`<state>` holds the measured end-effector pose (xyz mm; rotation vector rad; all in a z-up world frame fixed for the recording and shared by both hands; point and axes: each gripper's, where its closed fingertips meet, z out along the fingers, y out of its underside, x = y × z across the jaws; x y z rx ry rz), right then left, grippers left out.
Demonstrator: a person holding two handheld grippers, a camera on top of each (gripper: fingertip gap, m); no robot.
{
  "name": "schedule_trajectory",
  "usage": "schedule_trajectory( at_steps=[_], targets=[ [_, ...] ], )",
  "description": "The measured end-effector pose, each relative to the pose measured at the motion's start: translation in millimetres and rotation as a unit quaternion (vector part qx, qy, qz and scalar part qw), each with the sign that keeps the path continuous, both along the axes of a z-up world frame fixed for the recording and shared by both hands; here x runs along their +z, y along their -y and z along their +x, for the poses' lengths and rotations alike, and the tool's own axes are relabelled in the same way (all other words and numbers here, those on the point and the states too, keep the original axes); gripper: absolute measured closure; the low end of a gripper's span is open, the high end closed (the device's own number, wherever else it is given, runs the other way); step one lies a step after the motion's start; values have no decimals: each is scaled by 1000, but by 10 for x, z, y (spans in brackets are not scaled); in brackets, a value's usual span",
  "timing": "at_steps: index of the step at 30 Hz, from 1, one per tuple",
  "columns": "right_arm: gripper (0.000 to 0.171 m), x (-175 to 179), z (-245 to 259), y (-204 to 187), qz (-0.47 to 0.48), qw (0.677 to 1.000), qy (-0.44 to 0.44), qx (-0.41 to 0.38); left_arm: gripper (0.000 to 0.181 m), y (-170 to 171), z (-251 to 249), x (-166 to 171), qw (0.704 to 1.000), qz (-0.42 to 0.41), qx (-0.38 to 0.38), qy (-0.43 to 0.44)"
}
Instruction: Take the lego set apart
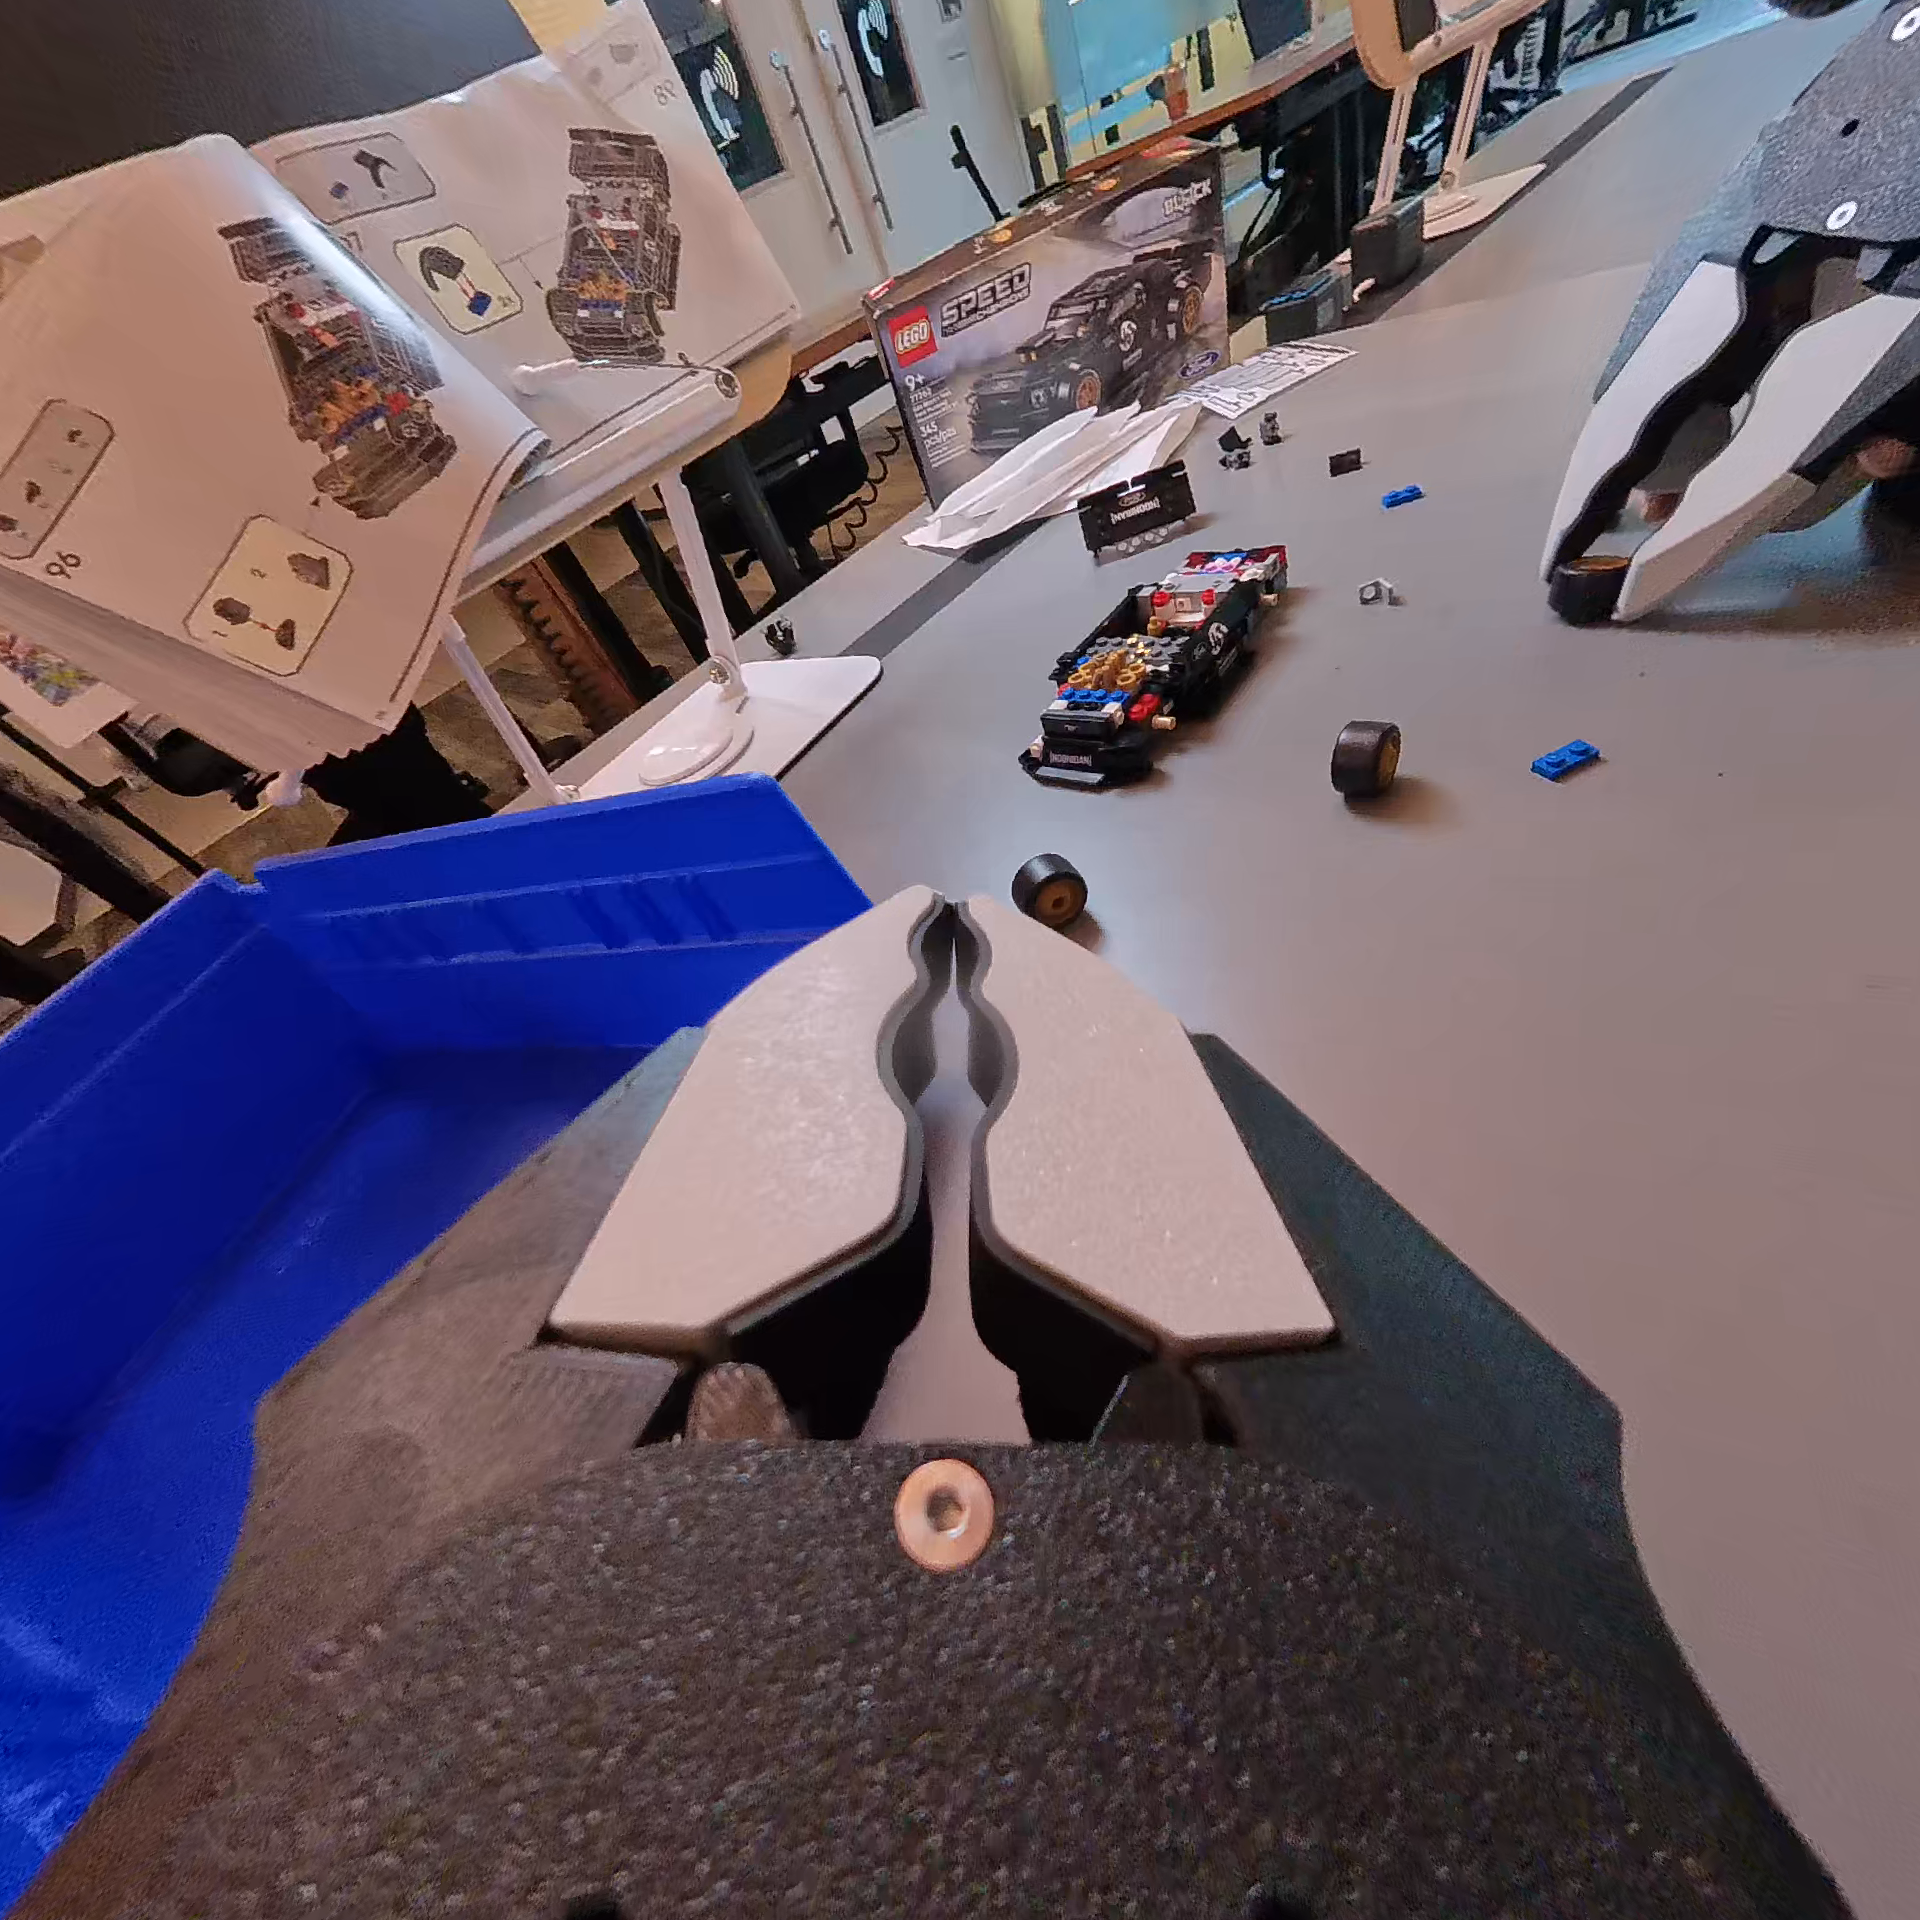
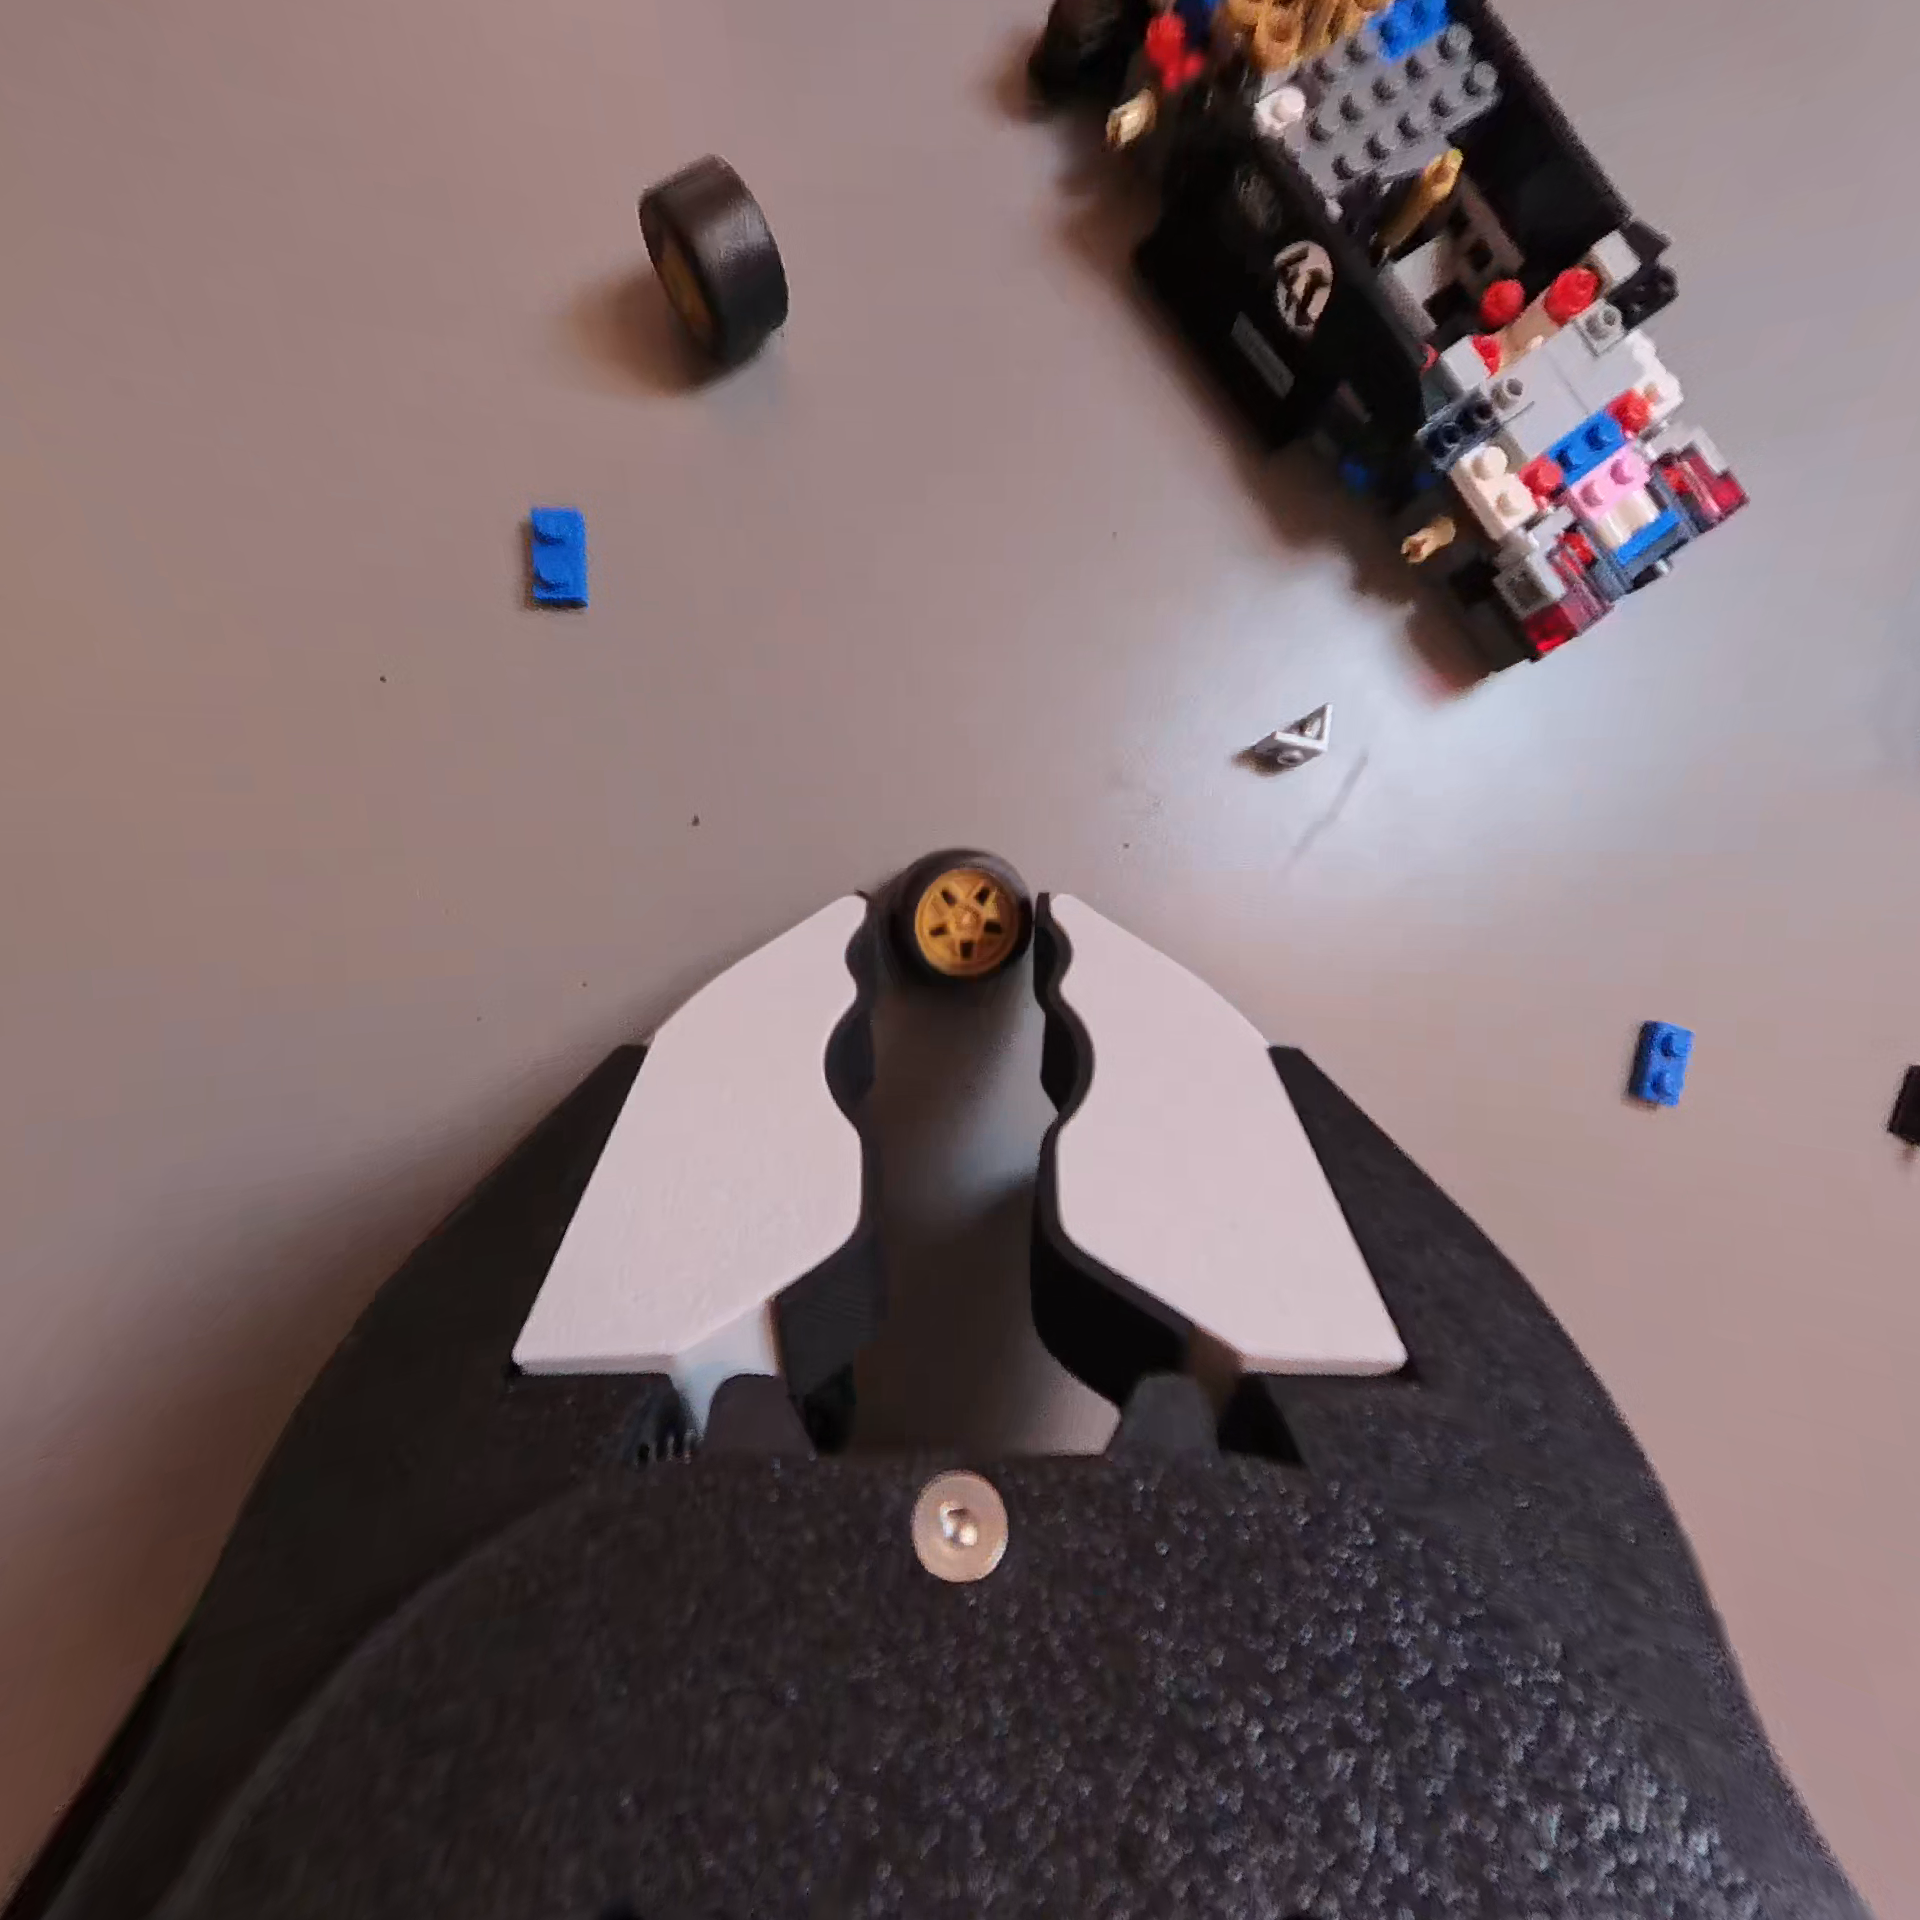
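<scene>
The partly stripped black lego car (image 1: 1158, 665) sits wheel-less on the grey table (image 1: 1558, 1039); it also shows in the right wrist view (image 2: 1455, 312). My right gripper (image 2: 956, 909) is closed around a black wheel with a gold rim (image 2: 958, 920) at table level, to the right of the car. The left wrist view shows that gripper (image 1: 1595, 594) and wheel (image 1: 1584, 569) too. My left gripper (image 1: 954, 914) is shut and empty, beside the blue bin (image 1: 312, 1039). Two loose wheels (image 1: 1049, 890) (image 1: 1364, 758) lie between it and the car.
Blue plates (image 1: 1564, 758) (image 1: 1403, 497), a small grey piece (image 1: 1377, 592) and dark bits lie scattered around. The lego box (image 1: 1049, 332), white bags and a black plate piece (image 1: 1138, 509) sit behind the car. An instruction booklet (image 1: 260, 416) on a white stand stands far left. There is about 30 centimetres between the tips of the two grippers.
</scene>
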<state>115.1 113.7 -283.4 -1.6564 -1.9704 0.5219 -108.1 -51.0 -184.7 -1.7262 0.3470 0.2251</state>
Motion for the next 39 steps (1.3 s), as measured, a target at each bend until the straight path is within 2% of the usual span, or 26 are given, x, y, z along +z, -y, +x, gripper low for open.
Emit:
schedule_trajectory(
  at_steps=[3, 6, 10, 13, 14, 15, 16, 17, 21, 26, 29, 33, 34, 37, 39],
  targets=[
    [137, 20, 47, 5, 1, 1000, -5, -7, 181, -14, 25, -1, 1000, 0, -5, -1],
    [132, 167, -25, -58, 0, 998, -56, -24, 181, -3, 17, 5, 1000, 0, 0, 11],
    [109, 474, -120, -228, 0, 986, -148, -76, 176, 34, -114, 92, 997, 15, 33, 67],
    [103, 593, -47, -220, -8, 979, -178, -98, 172, 67, -226, 127, 993, 25, 54, 101],
    [108, 616, -9, -189, -2, 978, -185, -98, 173, 79, -255, 137, 992, 28, 59, 104],
    [126, 637, 33, -137, 8, 977, -192, -93, 175, 90, -273, 156, 992, 32, 60, 105],
    [162, 666, 70, -87, 25, 975, -201, -89, 180, 101, -282, 187, 992, 40, 60, 106],
    [171, 709, 91, -53, 42, 971, -219, -91, 181, 113, -297, 231, 991, 51, 61, 107],
    [171, 875, 90, 13, 58, 947, -294, -112, 181, 248, -534, 480, 984, 104, 112, 92],
    [171, 916, 68, -170, 89, 933, -315, -152, 181, 621, -1395, 821, 956, 136, 233, 112],
    [159, 911, 61, -316, 69, 926, -321, -189, 181, 762, -2131, 925, 942, 110, 298, 112],
    [150, 941, 93, -473, 42, 910, -342, -230, 178, 653, -3217, 913, 928, 45, 347, 129],
    [150, 946, 107, -494, 41, 908, -345, -236, 174, 570, -3495, 829, 924, 12, 352, 147],
    [150, 945, 139, -512, 42, 905, -344, -248, 144, 272, -4190, 323, 895, -113, 348, 257],
    [150, 925, 158, -509, 52, 907, -334, -253, 127, 90, -4506, 78, 869, -143, 344, 326]
  ],
)
